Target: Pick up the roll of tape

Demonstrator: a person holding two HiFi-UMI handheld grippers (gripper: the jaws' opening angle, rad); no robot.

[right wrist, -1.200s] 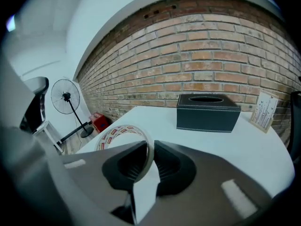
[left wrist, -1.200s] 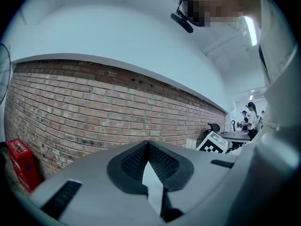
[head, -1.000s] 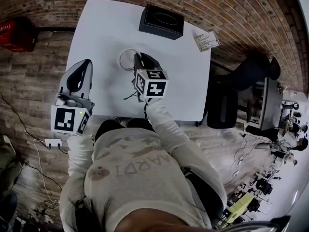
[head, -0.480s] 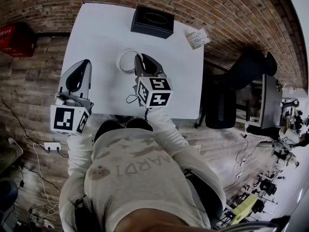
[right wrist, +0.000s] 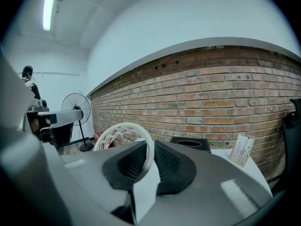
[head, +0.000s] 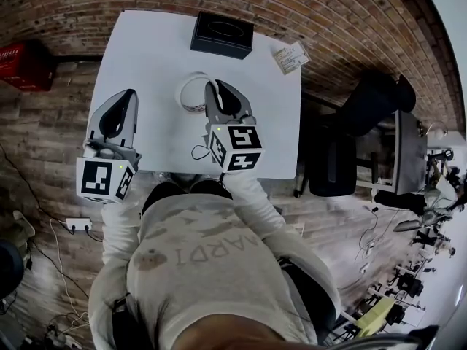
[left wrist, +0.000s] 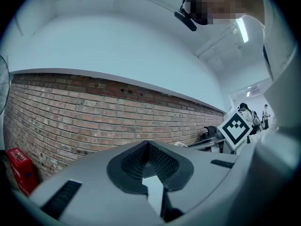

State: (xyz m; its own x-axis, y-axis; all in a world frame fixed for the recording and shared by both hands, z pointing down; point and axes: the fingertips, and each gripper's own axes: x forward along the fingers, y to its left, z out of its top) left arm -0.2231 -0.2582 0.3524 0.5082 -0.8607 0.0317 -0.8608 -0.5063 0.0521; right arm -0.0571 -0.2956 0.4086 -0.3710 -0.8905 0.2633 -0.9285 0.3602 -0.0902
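Above the white table (head: 153,49), right gripper (head: 214,86) jaws clench the roll of tape (right wrist: 123,127); left gripper (head: 129,95) jaws closed, empty.

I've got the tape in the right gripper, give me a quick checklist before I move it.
1. Tape roll pinched in right gripper: ok, pads on its rim.
2. Roll off the table: cannot tell, its lower edge is hidden.
3. Left gripper out of the way: ok, shut, empty, off to the side.
4. Black box and card stand clear of the roll: ok, both at the far edge.
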